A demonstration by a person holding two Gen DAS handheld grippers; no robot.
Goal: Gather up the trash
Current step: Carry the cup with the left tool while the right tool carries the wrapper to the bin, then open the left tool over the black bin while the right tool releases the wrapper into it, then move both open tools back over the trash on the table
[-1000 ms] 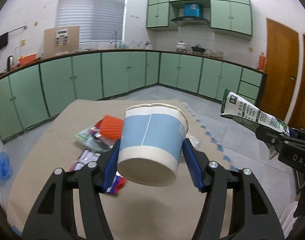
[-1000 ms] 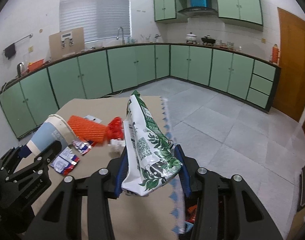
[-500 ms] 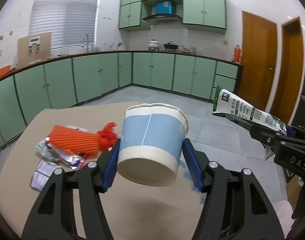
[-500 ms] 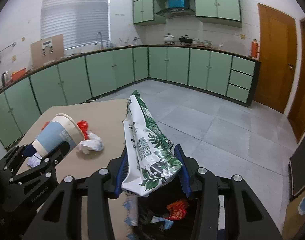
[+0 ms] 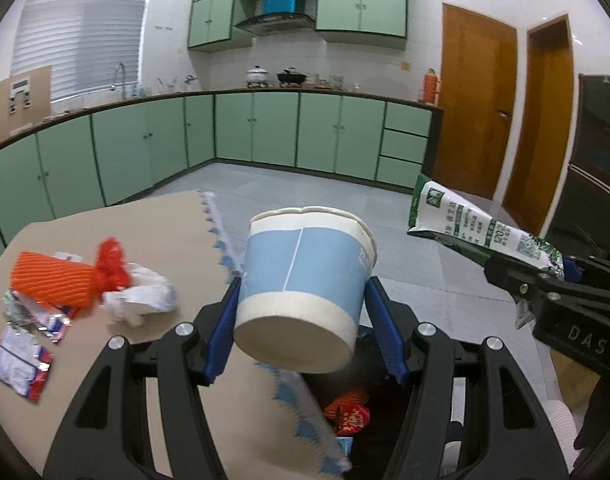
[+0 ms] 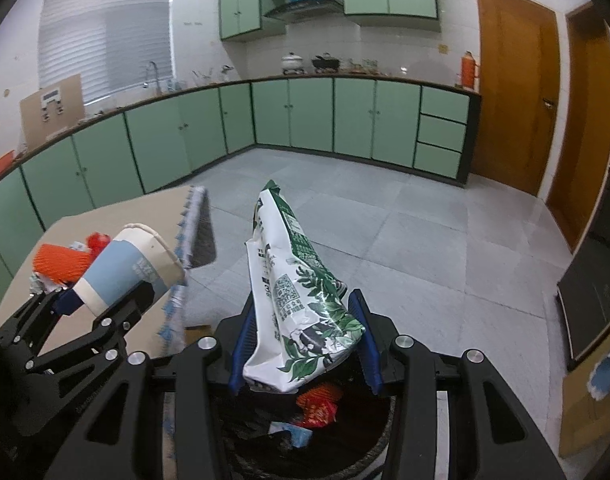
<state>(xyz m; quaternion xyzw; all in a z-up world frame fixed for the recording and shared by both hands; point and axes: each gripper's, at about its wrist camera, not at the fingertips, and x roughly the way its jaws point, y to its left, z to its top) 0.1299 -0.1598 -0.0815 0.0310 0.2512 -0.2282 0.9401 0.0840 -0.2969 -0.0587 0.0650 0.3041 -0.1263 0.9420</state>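
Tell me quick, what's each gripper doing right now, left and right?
Left gripper: closed on the blue and white paper cup.
Right gripper: closed on the green and white snack bag.

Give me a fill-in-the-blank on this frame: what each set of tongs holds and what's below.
1. The left tongs are shut on a blue and white paper ____.
2. The right tongs grip a green and white ____, and its printed side faces up.
3. Below the right tongs, a red wrapper lies inside the black ____.
4. The orange mesh sleeve lies on the ____, beside crumpled white plastic.

Missing words: cup; bag; bin; table
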